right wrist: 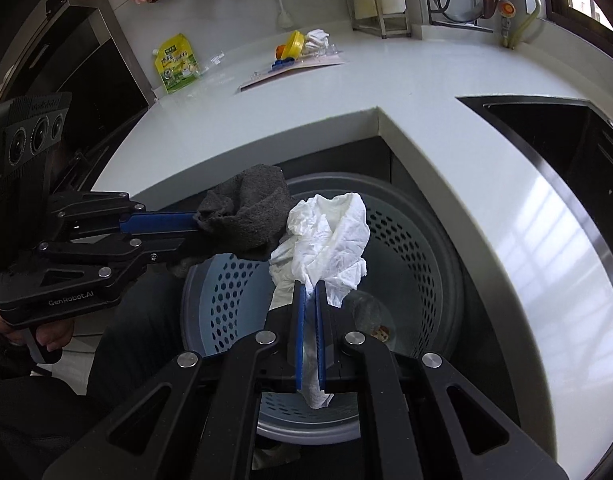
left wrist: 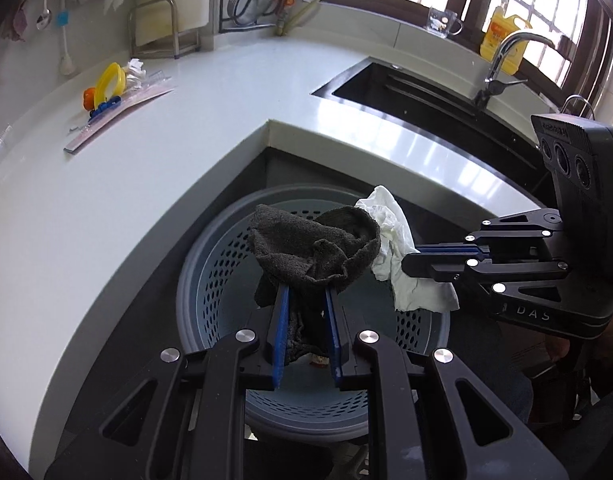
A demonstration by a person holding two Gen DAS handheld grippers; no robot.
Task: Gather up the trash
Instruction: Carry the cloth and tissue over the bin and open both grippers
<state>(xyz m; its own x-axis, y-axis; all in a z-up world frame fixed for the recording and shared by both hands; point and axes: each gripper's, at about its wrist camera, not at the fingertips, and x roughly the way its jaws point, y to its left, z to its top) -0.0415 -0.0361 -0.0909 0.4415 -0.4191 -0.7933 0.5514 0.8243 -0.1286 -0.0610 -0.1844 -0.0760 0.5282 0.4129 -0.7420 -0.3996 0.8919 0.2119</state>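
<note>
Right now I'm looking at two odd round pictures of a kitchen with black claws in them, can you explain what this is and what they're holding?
No robot here: a person holds a hand-held two-finger gripper in each hand, each with a fisheye camera looking along its fingers. One picture is from the left gripper, shut on a dark grey cloth. The other is from the right gripper, shut on a crumpled white tissue. Both hang over a perforated grey bin standing below the white counter. Further back on the counter lies more clutter, including a yellow ring and a green pouch.
</note>
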